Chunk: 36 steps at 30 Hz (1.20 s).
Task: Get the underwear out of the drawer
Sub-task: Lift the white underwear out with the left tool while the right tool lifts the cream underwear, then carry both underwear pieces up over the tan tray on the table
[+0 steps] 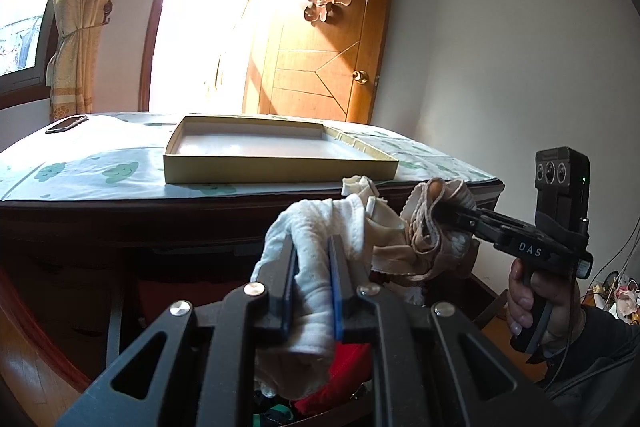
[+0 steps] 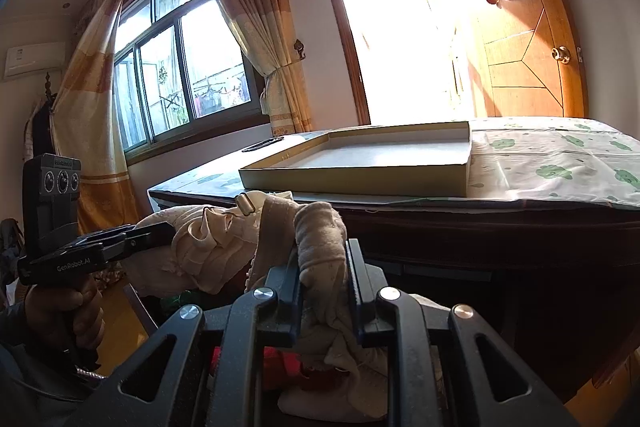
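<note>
**Both claws holding soft garments up in front of the table**

My left claw [image 1: 314, 259] is nearly shut, pinching a fold of white underwear [image 1: 304, 227] between its blue-edged pads at lower centre of the left wrist view. My right claw [image 2: 322, 259] is closed on a bunched beige garment [image 2: 320, 227], which fills the narrow gap between its jaws at lower centre of the right wrist view. In the left view I can see the right claw's tips buried in that beige cloth at centre right, and the two pieces bunch against each other between the claws; I cannot tell whether they are tangled.

I judge this load light, limp and easily stretched. It will sag and drape, so a pinch on a thick gathered fold or waistband should hold better than a single thin layer, which could slip out. The lace-like edging on the beige piece could snag.

Both garments hang in front of the dark table [image 1: 120, 215], below the open shallow box [image 1: 280, 169] on its patterned cover. More clothing, some red, lies below the claws at the frame bottom, presumably in the drawer, whose edges I cannot clearly make out.
</note>
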Each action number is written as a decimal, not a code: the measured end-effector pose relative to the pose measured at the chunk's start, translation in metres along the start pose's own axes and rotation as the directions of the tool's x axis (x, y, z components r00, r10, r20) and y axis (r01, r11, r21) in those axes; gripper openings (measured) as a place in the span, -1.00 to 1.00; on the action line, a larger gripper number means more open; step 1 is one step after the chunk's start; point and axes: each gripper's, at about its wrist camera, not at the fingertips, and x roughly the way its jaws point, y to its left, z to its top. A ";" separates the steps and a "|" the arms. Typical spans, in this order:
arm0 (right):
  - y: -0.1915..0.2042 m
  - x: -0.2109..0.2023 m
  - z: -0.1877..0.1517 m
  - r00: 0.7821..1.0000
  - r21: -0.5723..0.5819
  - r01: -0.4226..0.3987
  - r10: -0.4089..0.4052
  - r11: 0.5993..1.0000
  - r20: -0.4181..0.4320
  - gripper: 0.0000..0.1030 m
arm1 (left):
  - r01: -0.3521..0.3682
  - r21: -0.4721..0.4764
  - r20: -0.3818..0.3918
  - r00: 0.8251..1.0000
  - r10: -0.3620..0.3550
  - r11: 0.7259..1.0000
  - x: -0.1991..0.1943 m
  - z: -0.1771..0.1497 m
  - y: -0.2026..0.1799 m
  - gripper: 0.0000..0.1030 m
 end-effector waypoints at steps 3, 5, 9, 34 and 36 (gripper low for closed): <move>0.002 -0.003 0.002 1.000 -0.007 0.000 0.000 1.000 0.013 -0.60 | -0.005 0.008 0.016 1.000 0.004 1.000 -0.002 0.002 -0.001 -0.77; 0.003 -0.005 0.004 1.000 -0.009 -0.002 0.002 1.000 0.019 -0.60 | -0.003 0.010 0.025 1.000 0.003 1.000 -0.004 0.002 -0.002 -0.77; 0.006 -0.009 0.006 0.999 -0.015 -0.004 0.005 1.000 0.038 -0.60 | -0.005 0.017 0.045 0.999 0.004 1.000 -0.009 0.003 -0.004 -0.77; 0.020 -0.026 0.022 0.993 -0.072 -0.020 0.028 0.997 0.118 -0.60 | -0.051 0.029 0.155 0.987 0.046 0.998 -0.030 0.017 -0.005 -0.77; 0.022 -0.027 0.024 0.992 -0.076 -0.023 0.033 0.997 0.124 -0.60 | -0.054 0.035 0.168 0.985 0.047 0.998 -0.032 0.019 -0.005 -0.77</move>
